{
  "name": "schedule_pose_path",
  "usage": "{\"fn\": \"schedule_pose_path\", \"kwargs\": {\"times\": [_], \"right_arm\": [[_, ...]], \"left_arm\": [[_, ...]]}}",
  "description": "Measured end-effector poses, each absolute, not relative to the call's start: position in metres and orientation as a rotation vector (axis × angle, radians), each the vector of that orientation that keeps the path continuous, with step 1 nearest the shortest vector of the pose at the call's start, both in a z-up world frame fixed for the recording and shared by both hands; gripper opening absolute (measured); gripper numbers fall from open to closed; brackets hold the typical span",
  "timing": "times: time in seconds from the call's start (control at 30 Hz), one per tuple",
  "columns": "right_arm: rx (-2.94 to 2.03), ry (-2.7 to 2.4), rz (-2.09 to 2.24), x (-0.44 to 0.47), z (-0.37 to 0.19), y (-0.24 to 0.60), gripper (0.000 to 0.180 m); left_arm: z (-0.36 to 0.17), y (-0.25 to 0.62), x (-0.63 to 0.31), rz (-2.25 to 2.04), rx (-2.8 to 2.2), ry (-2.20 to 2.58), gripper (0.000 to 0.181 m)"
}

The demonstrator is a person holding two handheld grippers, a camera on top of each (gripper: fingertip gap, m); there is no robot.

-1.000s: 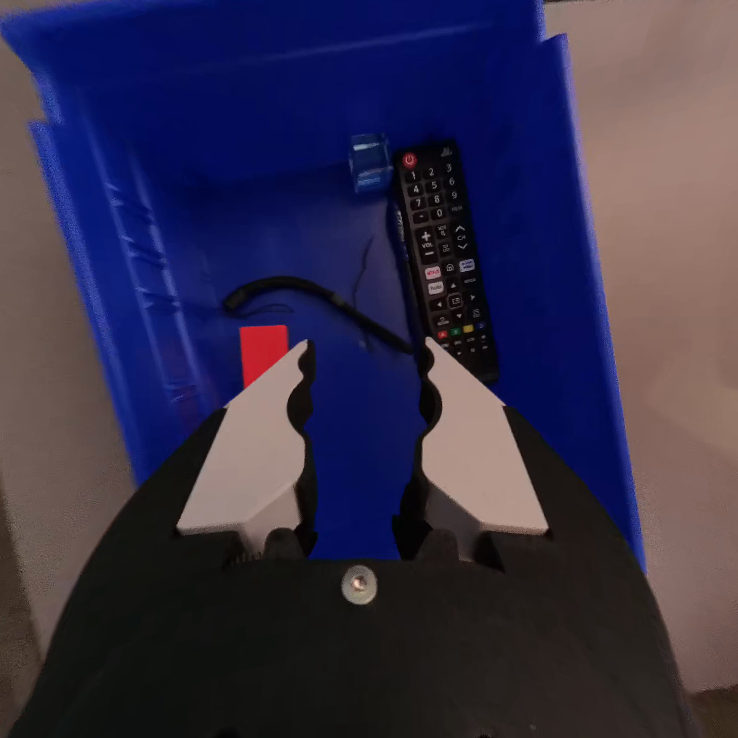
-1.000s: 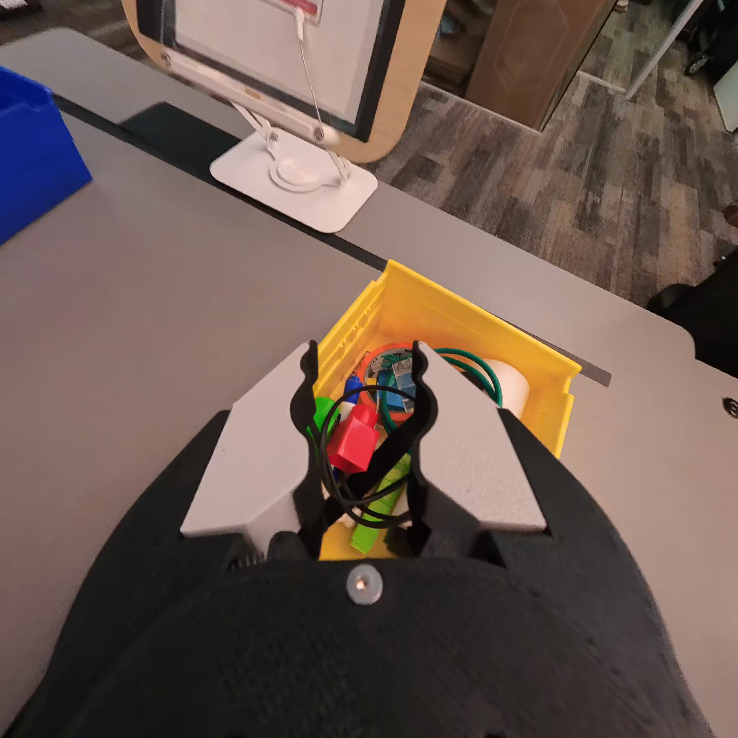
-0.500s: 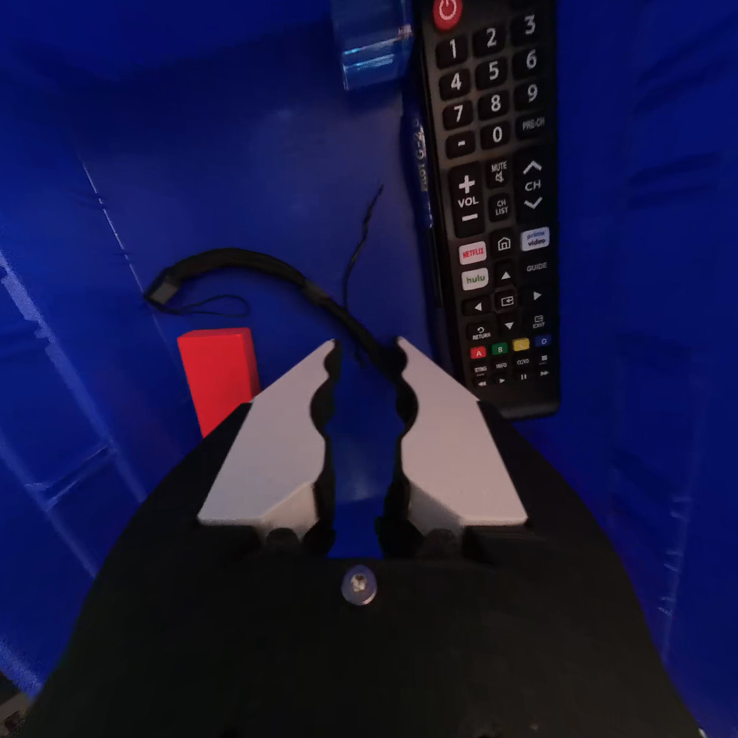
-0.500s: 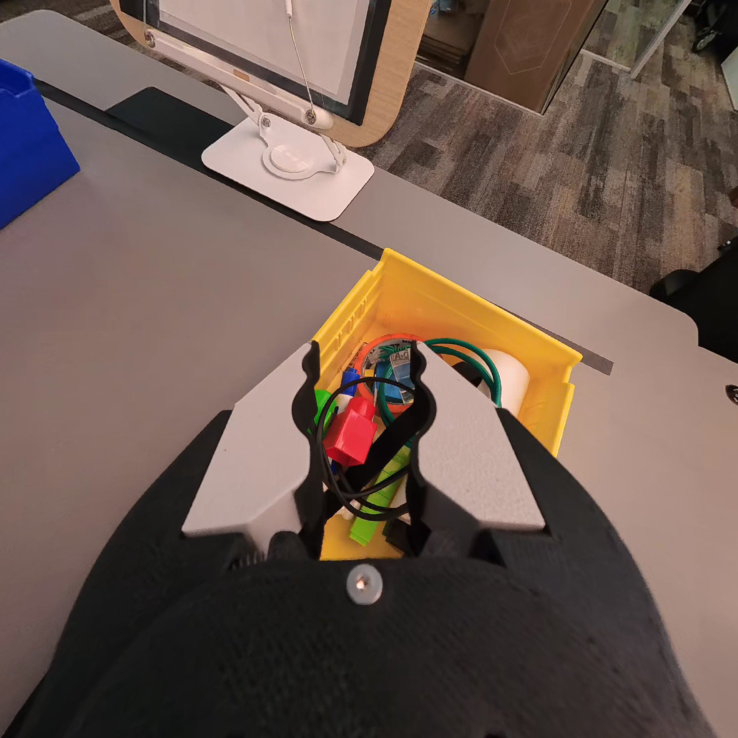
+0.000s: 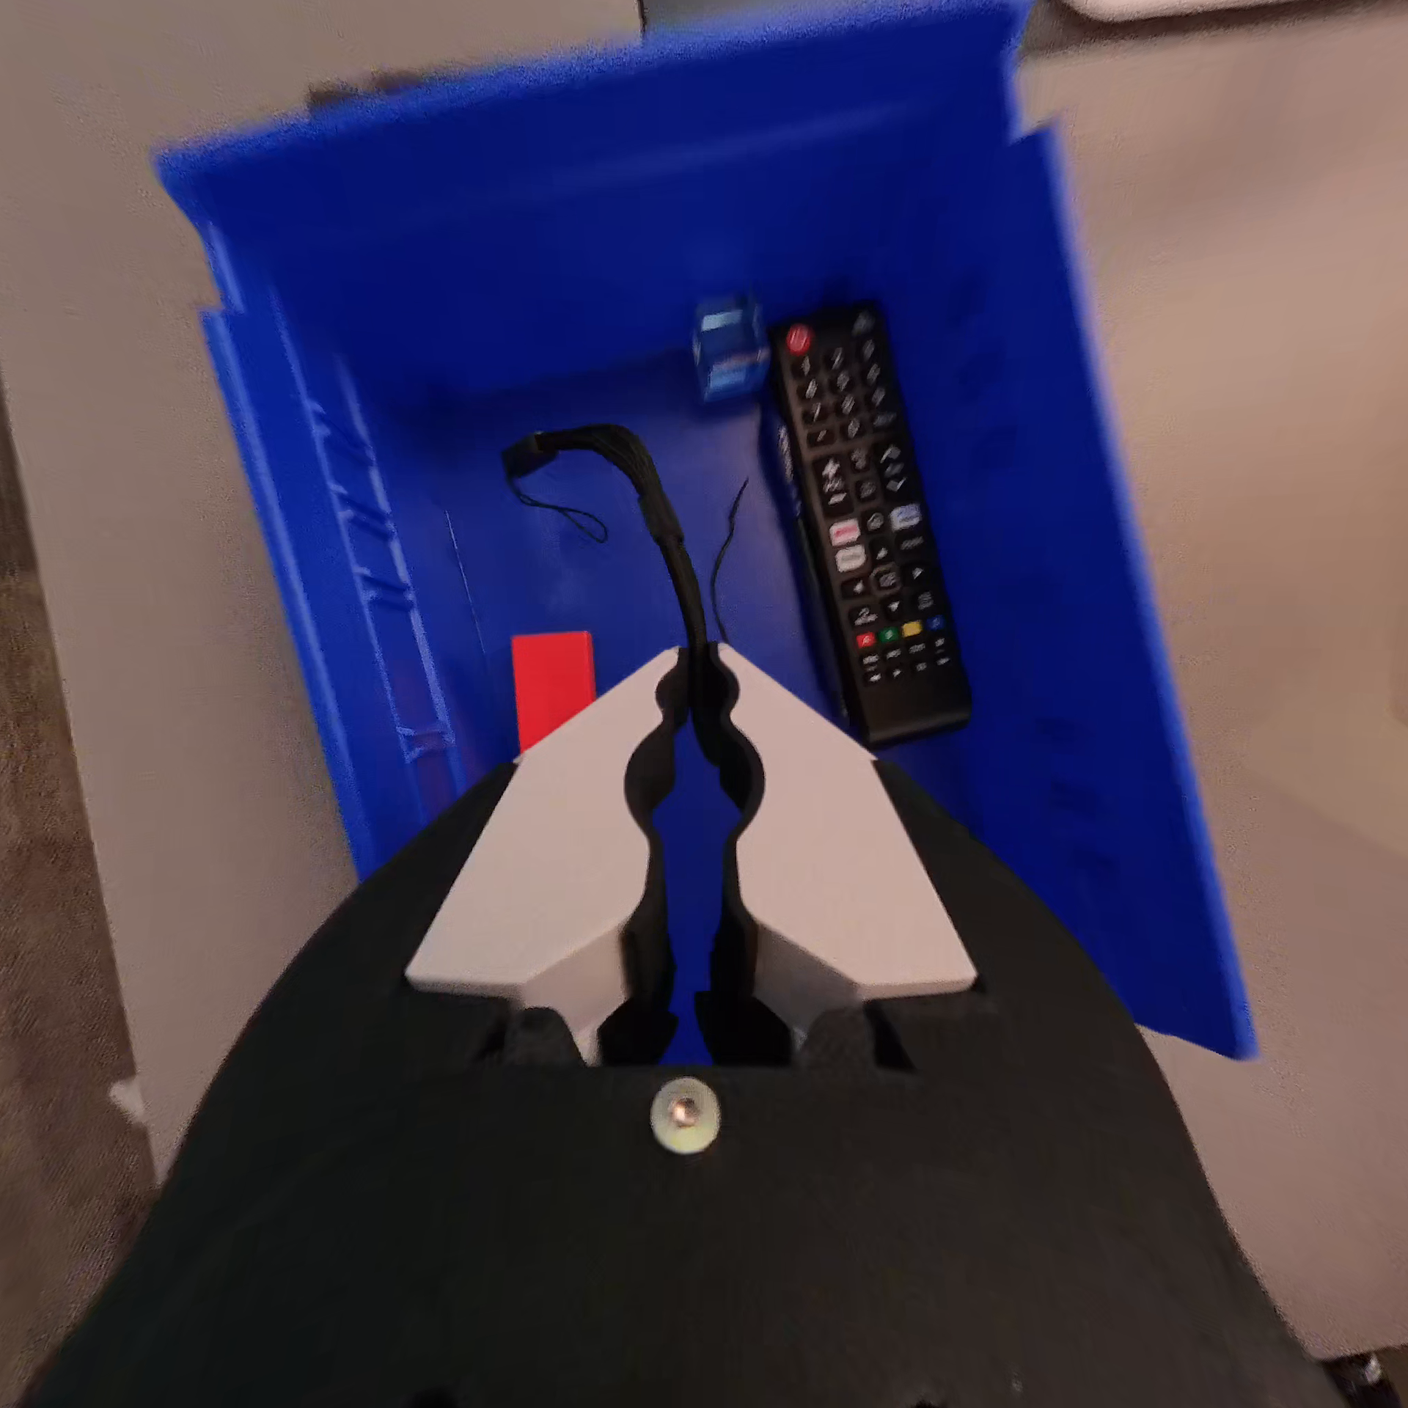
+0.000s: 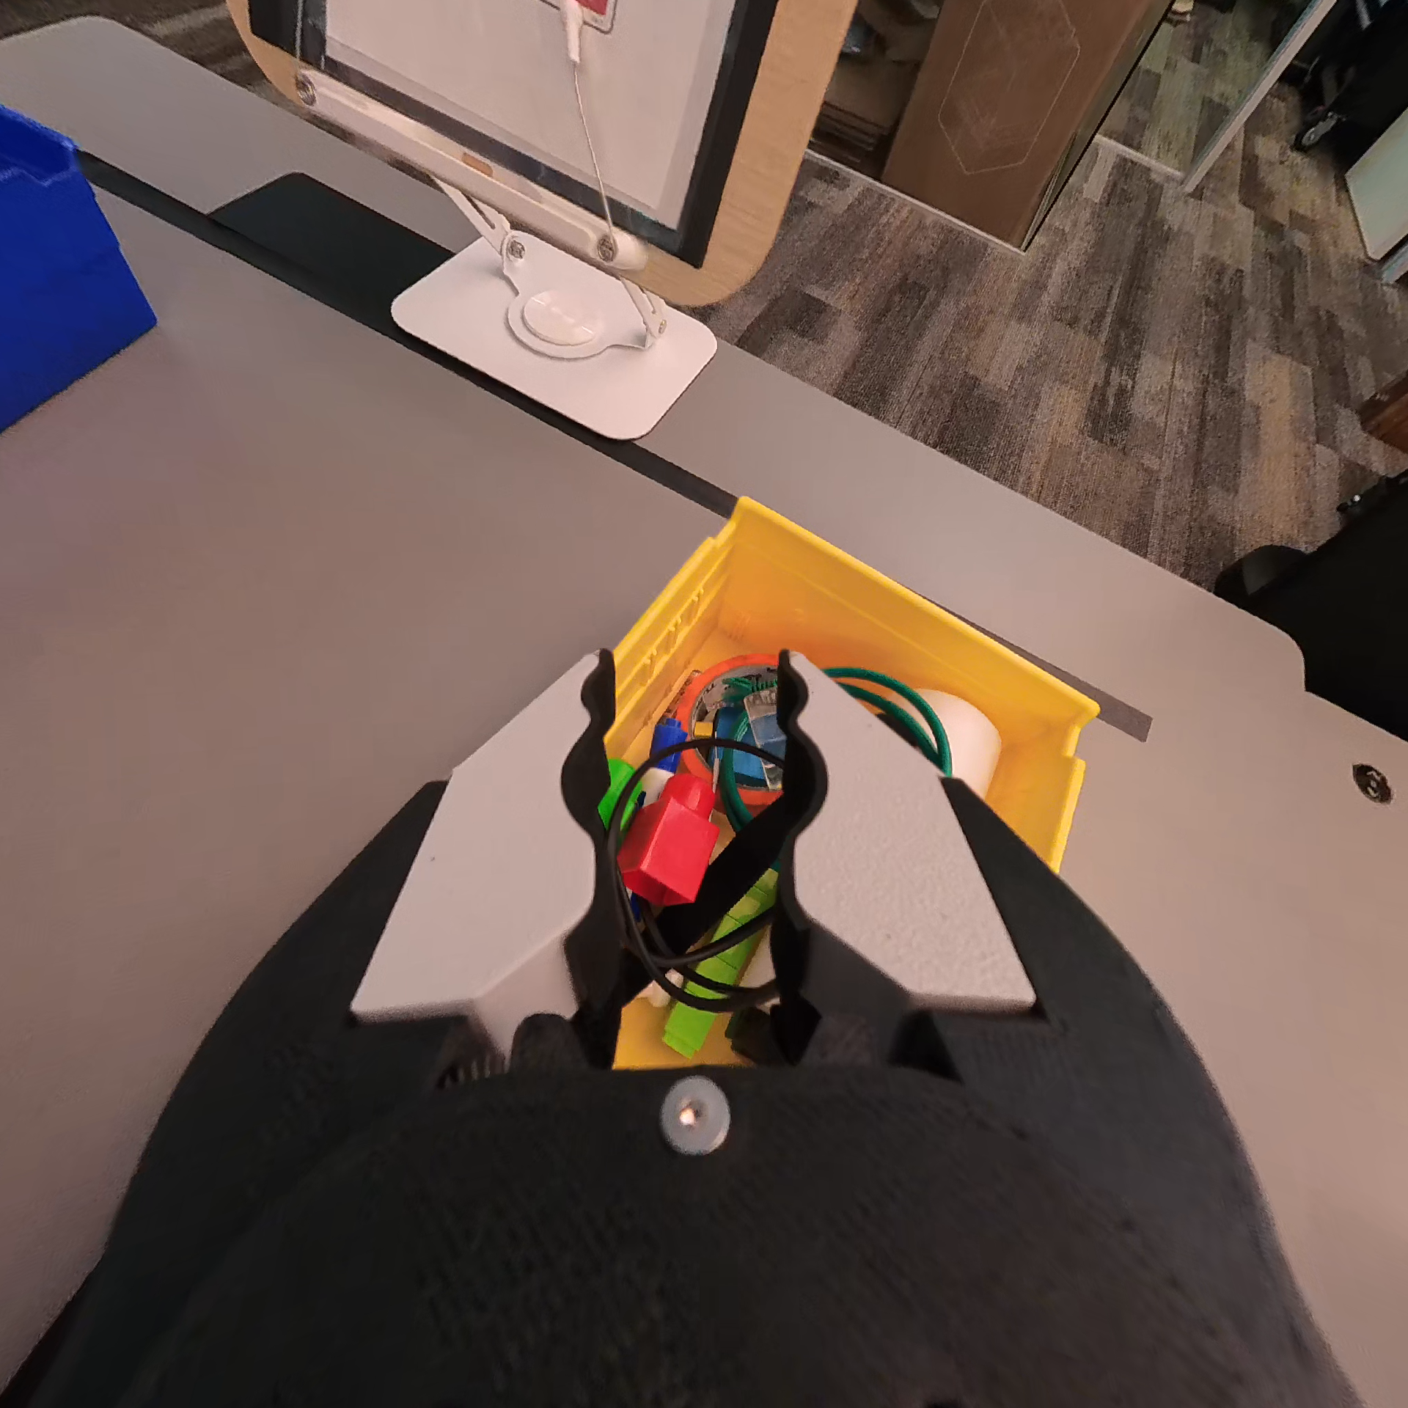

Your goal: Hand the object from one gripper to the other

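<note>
Fingers of the left gripper (image 5: 697,655) pinch one end of a black wrist strap (image 5: 655,495) at their very tips, over a blue bin (image 5: 1067,533) that also holds a TV remote (image 5: 868,526), a red block (image 5: 552,682) and a small clear cube (image 5: 728,358). The strap's free end curls away above the bin floor, its thin loop trailing. Across the table (image 6: 305,571), the right gripper (image 6: 689,670) hangs over a yellow bin (image 6: 876,602) of coloured connectors and cables, its fingers spread and holding nothing. The hold looks shallow, so a slow, level lift clear of the bin wall seems wise. The strap is limp; presenting it hanging free would give the right gripper a stretch to close on before the left lets go.
</note>
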State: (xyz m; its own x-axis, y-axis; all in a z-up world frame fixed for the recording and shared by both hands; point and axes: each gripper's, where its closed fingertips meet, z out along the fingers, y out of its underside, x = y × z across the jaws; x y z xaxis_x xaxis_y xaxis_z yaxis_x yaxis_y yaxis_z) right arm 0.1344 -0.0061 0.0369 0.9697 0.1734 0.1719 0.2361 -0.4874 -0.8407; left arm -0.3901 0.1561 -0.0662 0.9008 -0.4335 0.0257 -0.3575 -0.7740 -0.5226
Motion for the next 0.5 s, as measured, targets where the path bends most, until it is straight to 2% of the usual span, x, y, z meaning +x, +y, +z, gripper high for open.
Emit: {"fn": "schedule_pose_path", "kwargs": {"times": [0.2, 0.33, 0.5], "right_arm": [[-2.023, -0.373, -0.06, 0.106, 0.052, 0.003, 0.04], [-1.914, -0.523, -0.023, 0.06, 0.069, 0.013, 0.04], [-1.581, -0.785, -0.024, -0.024, 0.106, 0.02, 0.046]], "left_arm": [[0.025, 0.142, -0.348, -0.559, -2.128, 0.614, 0.001], [0.093, 0.093, -0.297, -0.911, -1.79, 0.79, 0.001], [0.14, 0.025, -0.258, -1.198, -1.52, 0.997, 0.001]]}}
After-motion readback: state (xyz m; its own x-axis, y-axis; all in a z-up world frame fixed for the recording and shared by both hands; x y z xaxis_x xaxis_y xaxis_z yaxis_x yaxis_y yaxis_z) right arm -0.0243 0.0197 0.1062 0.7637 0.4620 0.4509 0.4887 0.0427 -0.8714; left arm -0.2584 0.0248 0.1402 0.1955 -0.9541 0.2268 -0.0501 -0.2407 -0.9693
